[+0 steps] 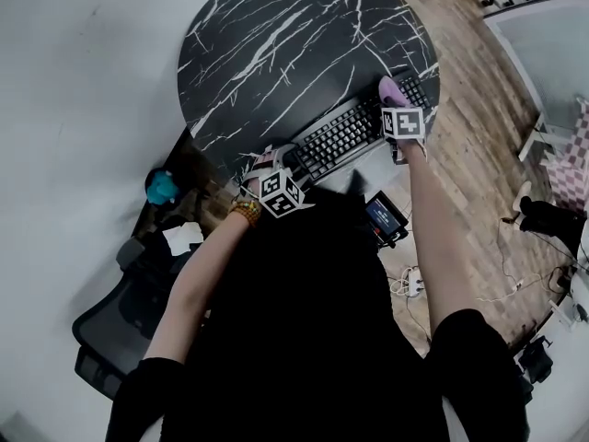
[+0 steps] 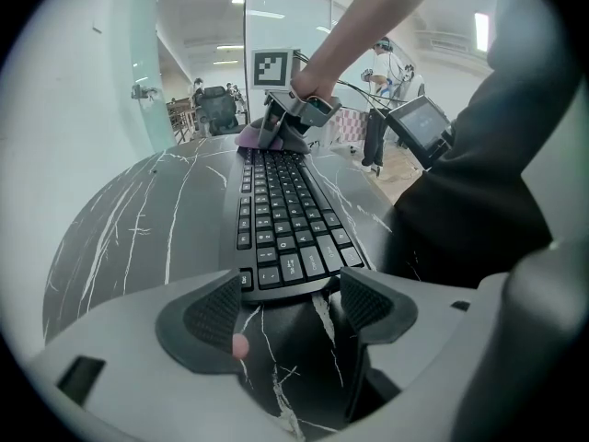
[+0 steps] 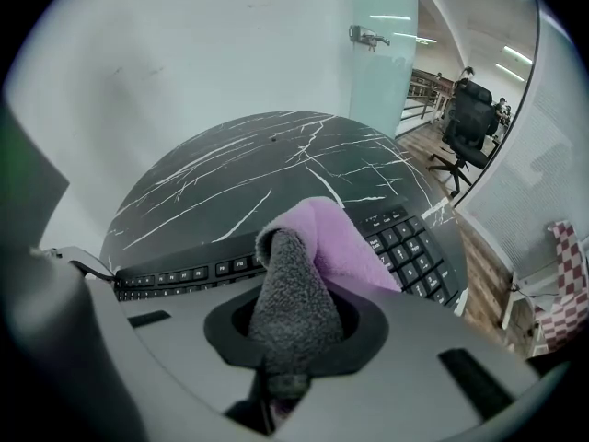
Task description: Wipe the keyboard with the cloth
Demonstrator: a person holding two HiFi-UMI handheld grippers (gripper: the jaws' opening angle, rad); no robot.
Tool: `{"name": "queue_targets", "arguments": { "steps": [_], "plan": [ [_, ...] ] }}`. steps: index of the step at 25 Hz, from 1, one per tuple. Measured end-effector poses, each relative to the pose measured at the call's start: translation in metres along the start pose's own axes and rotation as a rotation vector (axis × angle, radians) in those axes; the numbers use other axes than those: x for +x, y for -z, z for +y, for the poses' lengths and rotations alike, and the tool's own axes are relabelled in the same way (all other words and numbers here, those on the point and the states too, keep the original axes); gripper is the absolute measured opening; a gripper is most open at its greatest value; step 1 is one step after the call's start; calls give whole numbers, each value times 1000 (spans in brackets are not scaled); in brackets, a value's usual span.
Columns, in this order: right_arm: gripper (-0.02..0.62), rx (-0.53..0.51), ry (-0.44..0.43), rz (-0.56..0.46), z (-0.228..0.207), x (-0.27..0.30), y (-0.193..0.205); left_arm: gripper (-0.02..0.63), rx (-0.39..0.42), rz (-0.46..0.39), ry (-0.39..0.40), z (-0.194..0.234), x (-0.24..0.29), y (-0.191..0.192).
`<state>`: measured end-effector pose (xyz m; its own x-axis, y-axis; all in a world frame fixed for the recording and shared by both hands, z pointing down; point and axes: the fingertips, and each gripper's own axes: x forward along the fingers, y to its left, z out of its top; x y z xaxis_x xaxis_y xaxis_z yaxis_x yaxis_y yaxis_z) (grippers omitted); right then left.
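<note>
Cloth on the keyboard's right end

My right gripper (image 3: 293,330) is clamped on the purple cloth (image 3: 345,238), which rests on the right end of the keyboard (image 1: 345,136). My left gripper (image 2: 290,307) sits with its jaws apart at the left end. A hard sideways wipe could slide the keyboard across the smooth table (image 1: 276,35), as I judge nothing pins it.

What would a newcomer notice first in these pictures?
A round black table veined with white fills the middle, and a black keyboard lies along its near edge. The right hand-held gripper pinches a purple cloth over one end of the keyboard. The left hand-held gripper is open at the other end.
</note>
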<state>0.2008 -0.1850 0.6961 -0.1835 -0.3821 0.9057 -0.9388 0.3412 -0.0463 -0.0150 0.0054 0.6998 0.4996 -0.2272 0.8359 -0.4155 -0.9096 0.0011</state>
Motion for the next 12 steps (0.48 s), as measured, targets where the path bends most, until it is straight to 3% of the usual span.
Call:
{"name": "queue_targets", "arguments": {
  "steps": [12],
  "plan": [
    [66, 5, 52, -1, 3, 1, 0, 325, 1, 3, 1, 0, 1, 1]
  ]
}}
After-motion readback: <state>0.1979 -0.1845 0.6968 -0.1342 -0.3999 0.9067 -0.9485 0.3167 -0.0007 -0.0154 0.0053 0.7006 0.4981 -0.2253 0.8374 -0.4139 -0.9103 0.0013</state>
